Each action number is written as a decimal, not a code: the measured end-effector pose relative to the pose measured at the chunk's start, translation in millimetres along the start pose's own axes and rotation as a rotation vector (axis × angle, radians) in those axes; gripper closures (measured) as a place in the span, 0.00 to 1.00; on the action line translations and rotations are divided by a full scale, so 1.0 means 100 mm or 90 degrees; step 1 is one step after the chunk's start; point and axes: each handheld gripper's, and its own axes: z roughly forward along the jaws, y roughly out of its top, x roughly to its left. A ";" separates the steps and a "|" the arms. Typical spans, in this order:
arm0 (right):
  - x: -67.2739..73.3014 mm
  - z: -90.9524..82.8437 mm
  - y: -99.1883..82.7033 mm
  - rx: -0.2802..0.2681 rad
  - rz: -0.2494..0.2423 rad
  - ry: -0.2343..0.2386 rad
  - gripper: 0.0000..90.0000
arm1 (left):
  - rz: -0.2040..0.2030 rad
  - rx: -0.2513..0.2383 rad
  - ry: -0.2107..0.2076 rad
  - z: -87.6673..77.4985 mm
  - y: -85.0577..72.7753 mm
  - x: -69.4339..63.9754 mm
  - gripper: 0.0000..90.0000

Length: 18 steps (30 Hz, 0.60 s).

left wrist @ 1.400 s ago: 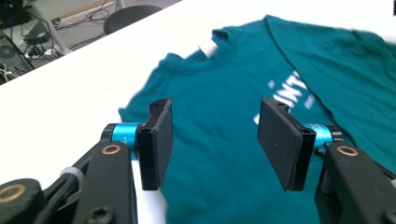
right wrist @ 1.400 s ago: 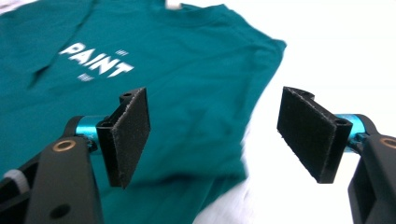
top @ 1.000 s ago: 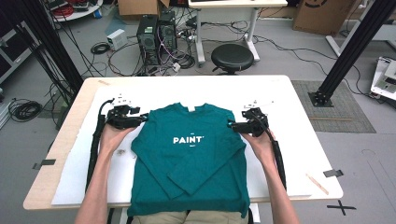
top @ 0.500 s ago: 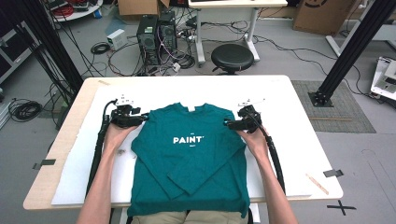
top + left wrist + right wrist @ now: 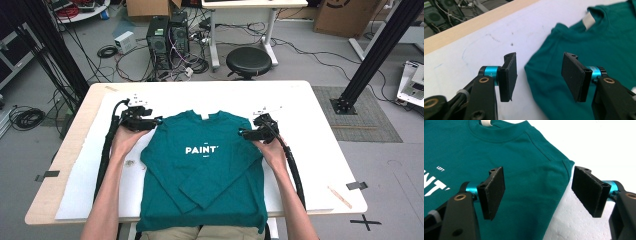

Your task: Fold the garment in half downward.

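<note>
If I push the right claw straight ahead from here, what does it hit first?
Most likely the teal shirt: its shoulder edge lies between the open jaws of the right claw. How high the claw sits above the fabric is unclear.

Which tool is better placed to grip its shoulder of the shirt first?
Probably the right tool: its open jaws straddle the teal shirt's shoulder edge. The left tool is similar, slightly less centred.

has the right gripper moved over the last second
Yes. The right gripper has slid inward along the table, from just off the teal shirt's shoulder to over its edge. Its fingers are open.
</note>
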 end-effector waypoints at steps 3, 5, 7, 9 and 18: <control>-0.01 -0.03 0.00 -0.001 0.003 0.000 0.30 | 0.002 0.007 -0.014 0.14 0.02 0.04 0.52; -0.03 -0.03 0.00 -0.003 0.003 0.000 0.30 | 0.000 0.010 -0.021 0.22 -0.01 0.07 0.53; -0.03 -0.03 0.00 0.000 0.007 0.000 0.30 | -0.008 0.018 -0.028 0.28 -0.05 0.10 0.53; -0.03 -0.02 0.00 0.002 0.006 -0.002 0.30 | -0.019 0.027 -0.035 0.32 -0.08 0.14 0.54; -0.02 0.01 -0.01 0.009 0.001 -0.003 0.30 | -0.046 0.062 -0.053 0.49 -0.21 0.21 0.55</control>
